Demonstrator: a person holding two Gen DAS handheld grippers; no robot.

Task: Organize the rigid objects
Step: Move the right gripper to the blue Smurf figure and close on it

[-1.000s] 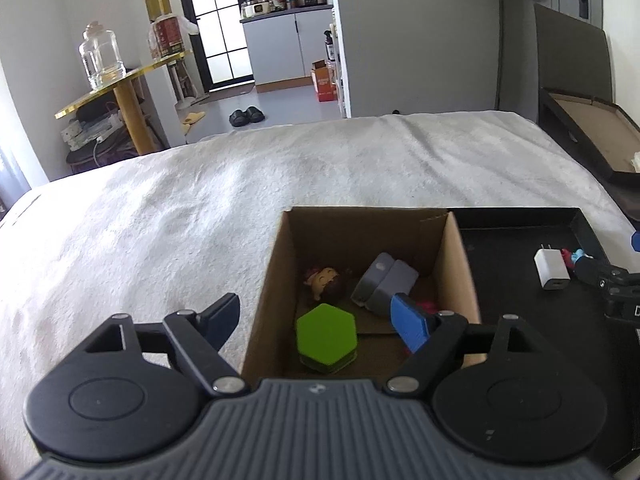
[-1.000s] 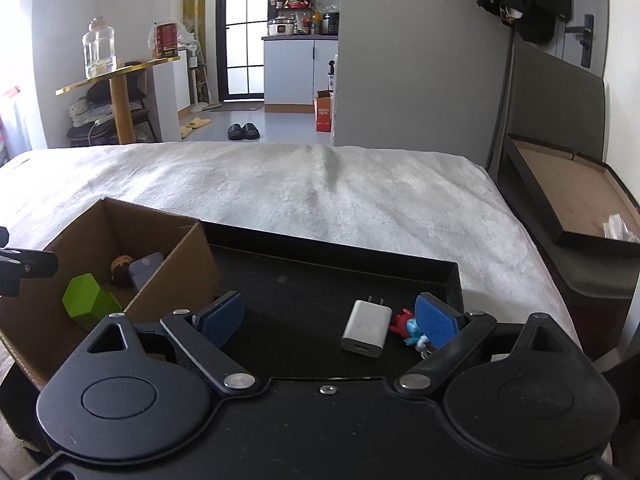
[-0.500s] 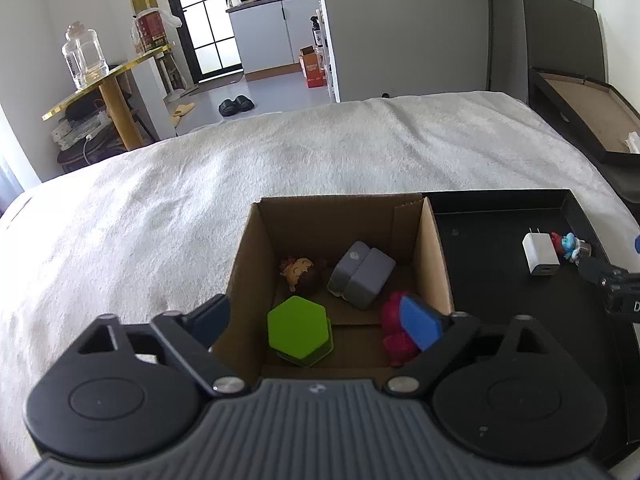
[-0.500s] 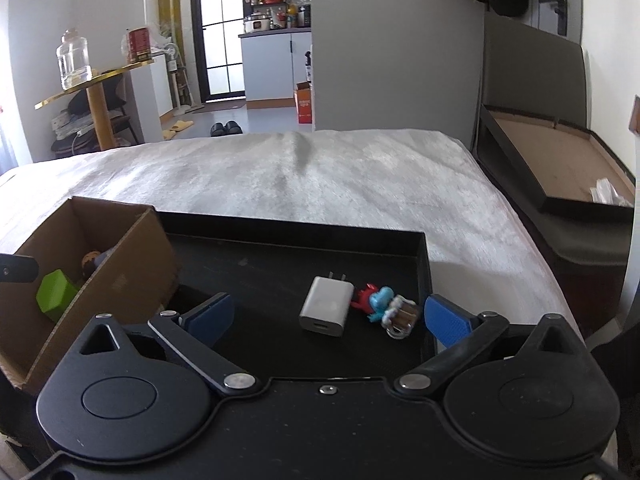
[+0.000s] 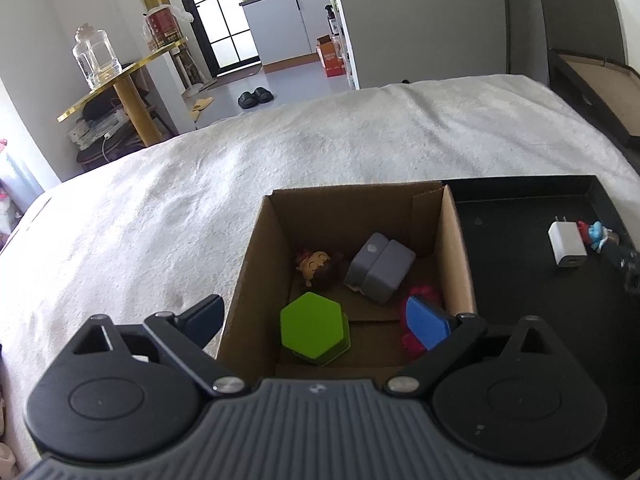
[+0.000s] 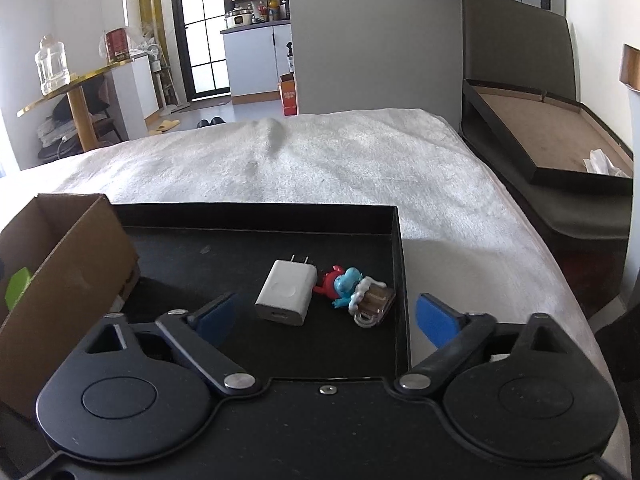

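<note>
A cardboard box [image 5: 256,280] sits on the bed and holds a green hexagon block [image 5: 314,330], a grey case [image 5: 380,268], a small doll head [image 5: 318,266] and a pink toy [image 5: 420,292]. My left gripper [image 5: 316,322] is open and empty above the box's near edge. Beside it a black tray [image 6: 240,240] holds a white charger [image 6: 286,298] and a blue and red figure with a small keychain [image 6: 354,292]. My right gripper [image 6: 326,316] is open and empty, hanging over the tray just short of the charger. The box also shows in the right wrist view [image 6: 68,264].
White bedspread [image 5: 200,200] lies all around the box and tray. A dark open box lid [image 6: 540,140] rests off the bed's right side. A gold side table with a glass jar [image 5: 96,60] stands at the far left.
Both grippers have risen and pulled back, so the box and tray contents show more fully. The right gripper's jaws have spread wider. The objects have not moved.
</note>
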